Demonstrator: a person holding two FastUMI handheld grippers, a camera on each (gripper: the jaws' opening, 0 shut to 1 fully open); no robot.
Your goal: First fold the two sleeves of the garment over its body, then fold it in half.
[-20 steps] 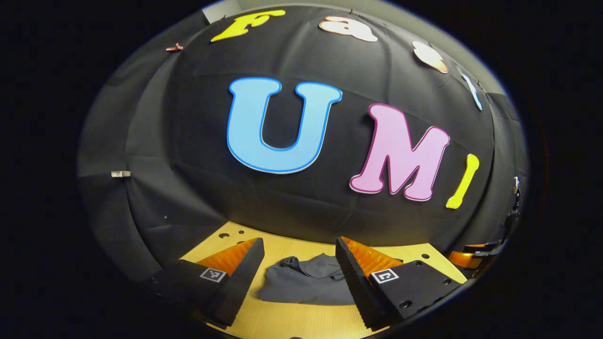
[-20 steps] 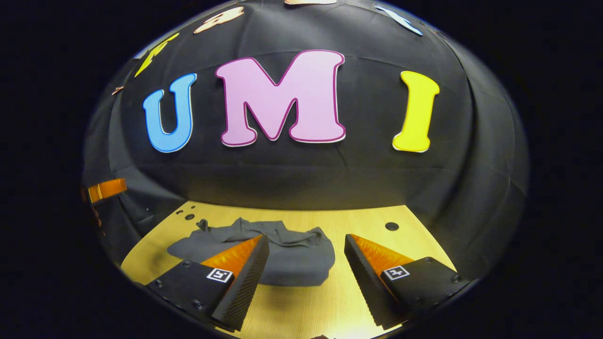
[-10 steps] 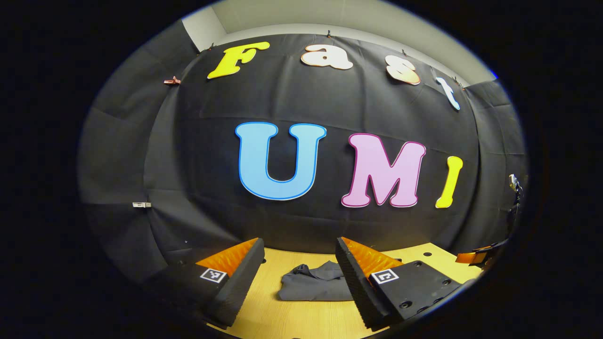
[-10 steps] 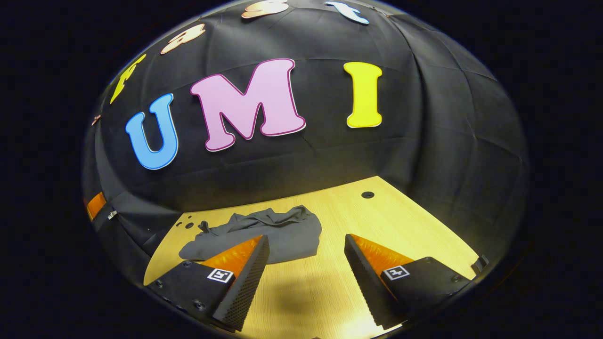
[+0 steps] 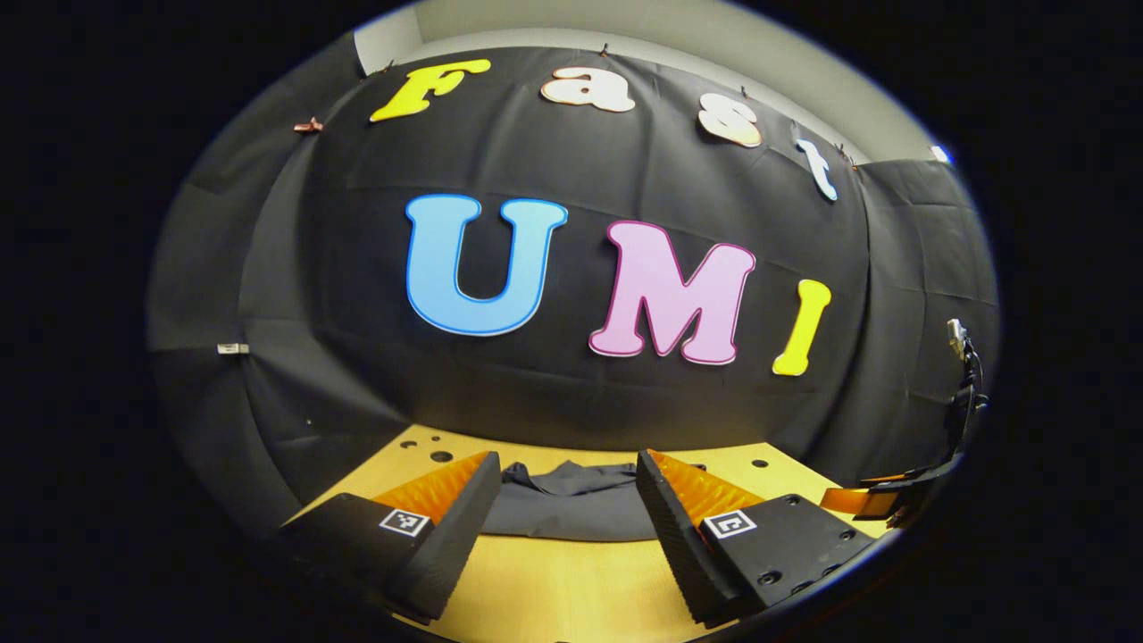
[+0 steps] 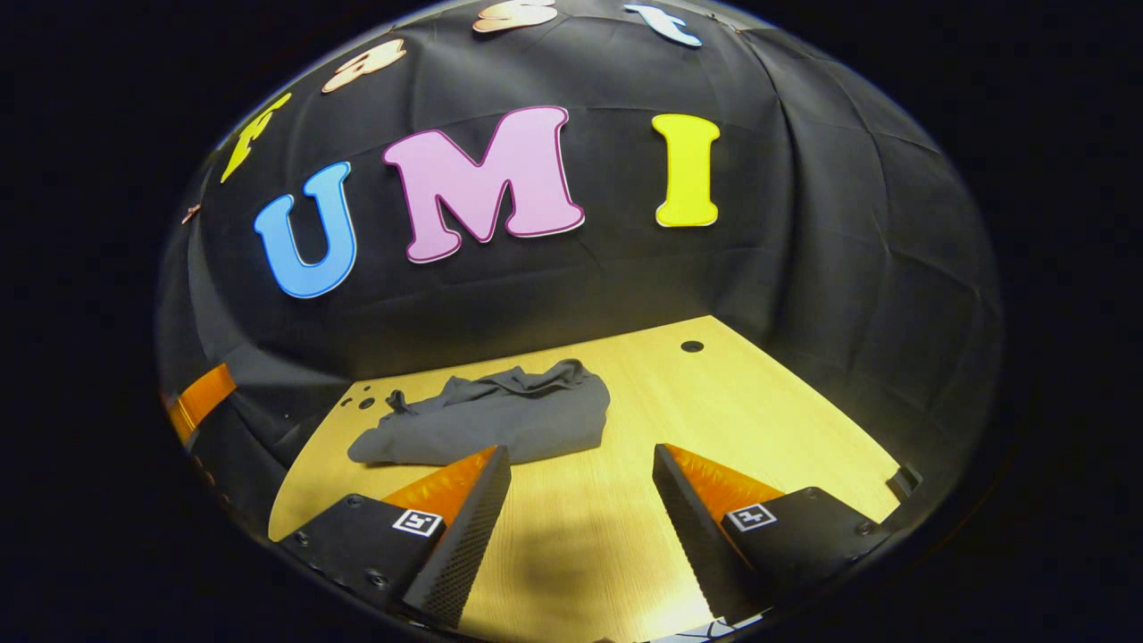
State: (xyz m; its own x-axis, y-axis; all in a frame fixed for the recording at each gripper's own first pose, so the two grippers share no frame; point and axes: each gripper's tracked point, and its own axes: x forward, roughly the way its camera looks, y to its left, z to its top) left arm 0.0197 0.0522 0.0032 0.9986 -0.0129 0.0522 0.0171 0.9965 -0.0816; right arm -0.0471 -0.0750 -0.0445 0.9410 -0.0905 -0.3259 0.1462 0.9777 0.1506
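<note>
A dark grey garment (image 5: 571, 505) lies folded into a compact bundle on the wooden table (image 5: 554, 589). In the left gripper view it sits just beyond and between the fingers of my left gripper (image 5: 568, 469), which is open and holds nothing. In the right gripper view the garment (image 6: 500, 418) lies ahead and to the left of my right gripper (image 6: 582, 457), which is also open with nothing between its fingers. The top edge of the bundle is rumpled. Both grippers hover above the table, apart from the cloth.
The table (image 6: 714, 420) has small holes near its far corners (image 6: 691, 346). The black cloth wall (image 6: 571, 295) rises right behind its far edge. The other gripper's edge shows at the right (image 5: 862, 500) of the left gripper view.
Both grippers have drawn back and up from the garment, which now lies farther ahead. The right gripper has swung rightward, so the garment sits more to its left. Both stayed open.
</note>
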